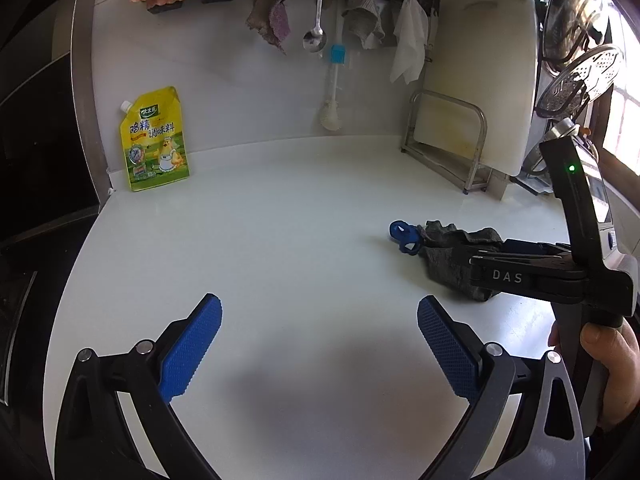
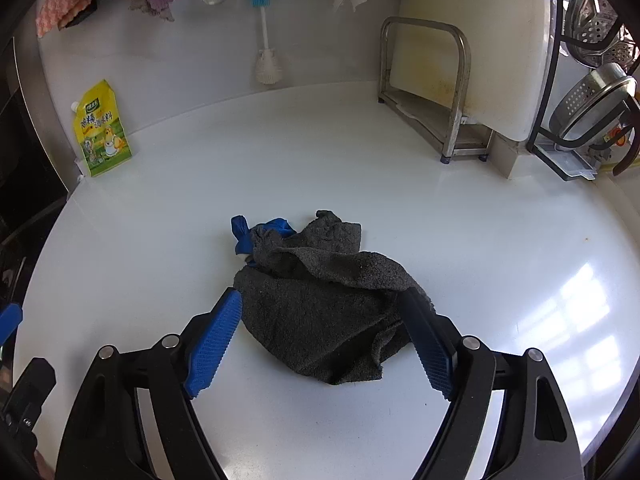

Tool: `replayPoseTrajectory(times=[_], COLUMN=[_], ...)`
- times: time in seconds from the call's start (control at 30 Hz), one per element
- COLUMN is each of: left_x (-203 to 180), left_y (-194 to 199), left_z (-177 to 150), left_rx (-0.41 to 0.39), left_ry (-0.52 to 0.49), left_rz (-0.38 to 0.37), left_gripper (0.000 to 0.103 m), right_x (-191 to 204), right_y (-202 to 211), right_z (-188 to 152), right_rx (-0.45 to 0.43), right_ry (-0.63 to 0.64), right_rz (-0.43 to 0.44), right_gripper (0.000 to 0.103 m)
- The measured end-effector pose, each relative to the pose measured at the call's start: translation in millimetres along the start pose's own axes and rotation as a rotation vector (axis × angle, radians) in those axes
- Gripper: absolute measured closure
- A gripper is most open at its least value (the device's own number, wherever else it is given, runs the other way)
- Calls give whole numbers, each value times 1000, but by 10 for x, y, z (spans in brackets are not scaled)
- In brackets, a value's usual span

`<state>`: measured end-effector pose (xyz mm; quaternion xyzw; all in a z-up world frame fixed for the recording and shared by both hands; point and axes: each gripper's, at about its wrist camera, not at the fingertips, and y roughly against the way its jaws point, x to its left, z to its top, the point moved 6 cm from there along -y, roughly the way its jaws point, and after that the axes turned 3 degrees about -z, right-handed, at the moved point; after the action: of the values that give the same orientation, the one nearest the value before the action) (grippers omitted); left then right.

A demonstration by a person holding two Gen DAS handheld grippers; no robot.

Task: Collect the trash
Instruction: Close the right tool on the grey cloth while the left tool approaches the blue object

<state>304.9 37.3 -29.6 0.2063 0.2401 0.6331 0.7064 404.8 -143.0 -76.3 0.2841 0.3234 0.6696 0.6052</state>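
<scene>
The clearest writing in front of you is on the yellow seasoning pouch (image 1: 155,140), which stands upright against the back wall at the far left of the white worktop (image 1: 280,220); it carries large Chinese characters and a cartoon chicken, and its smaller print is too fine to read. On the black body of your right gripper (image 2: 320,338), seen side-on from the left wrist camera, the letters "DAS" stand in pale print, with a small green light glowing on the block above it. Your right gripper has its blue pads spread wide, and the crumpled dark grey cloth (image 2: 320,304) lies on the worktop between them: the left pad sits just beside the cloth's edge, while the right pad is at the cloth's right edge, though you cannot tell whether it touches; the pads do not squeeze it. A small blue item (image 2: 256,232) pokes out from under the cloth's far left corner, partly covered. Your left gripper (image 1: 320,344) is likewise spread wide, with only bare worktop between its pads; the cloth lies well off to its right. Along the back wall hang rags, a metal spoon (image 1: 317,12) and a blue-collared brush (image 1: 335,84); a cutting board (image 1: 480,80) leans in a metal rack (image 1: 460,148) at the right.
</scene>
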Motion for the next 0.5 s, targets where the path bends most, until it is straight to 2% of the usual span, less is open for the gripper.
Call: replayPoseTrajectory(times=[0.23, 0.5], left_x=[-7, -57], left_y=[-39, -85], left_z=[-4, 34], left_rx=[6, 23], left_ry=[-5, 8], left_rz=[-2, -22], left_gripper=[7, 7], right_x=[54, -55], right_y=[-167, -149], right_z=[-53, -80], right_rx=[19, 31], right_ry=[33, 18], right_rz=[-26, 3], right_gripper=[25, 48])
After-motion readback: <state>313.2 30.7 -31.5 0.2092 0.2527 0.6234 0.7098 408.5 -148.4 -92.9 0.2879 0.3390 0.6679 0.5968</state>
